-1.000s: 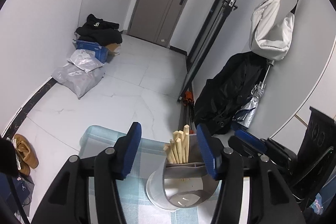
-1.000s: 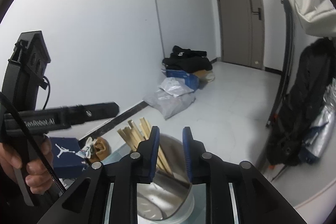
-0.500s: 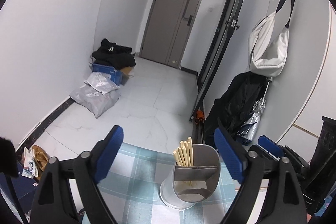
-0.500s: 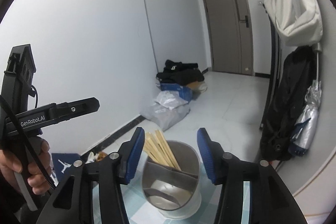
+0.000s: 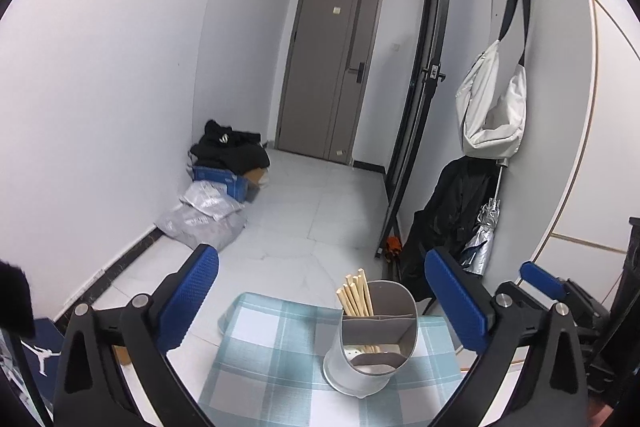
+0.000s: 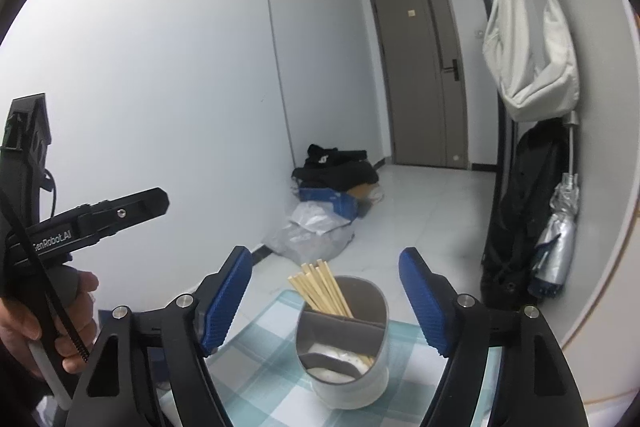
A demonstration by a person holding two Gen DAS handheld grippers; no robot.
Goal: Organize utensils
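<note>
Our left gripper (image 5: pixel 322 301) has just been opening and now stands as wide as it goes, blue pads far apart with nothing between them. Our right gripper (image 6: pixel 326 301) has also been opening, and its jaws are clear of everything too. A second ago both sets of pads sat close around the utensil holder (image 5: pixel 370 339); now it stands free of them on the checked cloth (image 5: pixel 276 343), smaller in both views, so we have let go and drawn back and upward. We judge the chopsticks are delivered and this placing step is finished.

From the left gripper the holder lies ahead at about one o'clock, nearer the right pad but apart from it. From the right gripper it sits near twelve o'clock, below the pads. The chopsticks (image 6: pixel 320 287) lean toward eleven o'clock in the rear compartment; the front compartments look nearly empty.
</note>
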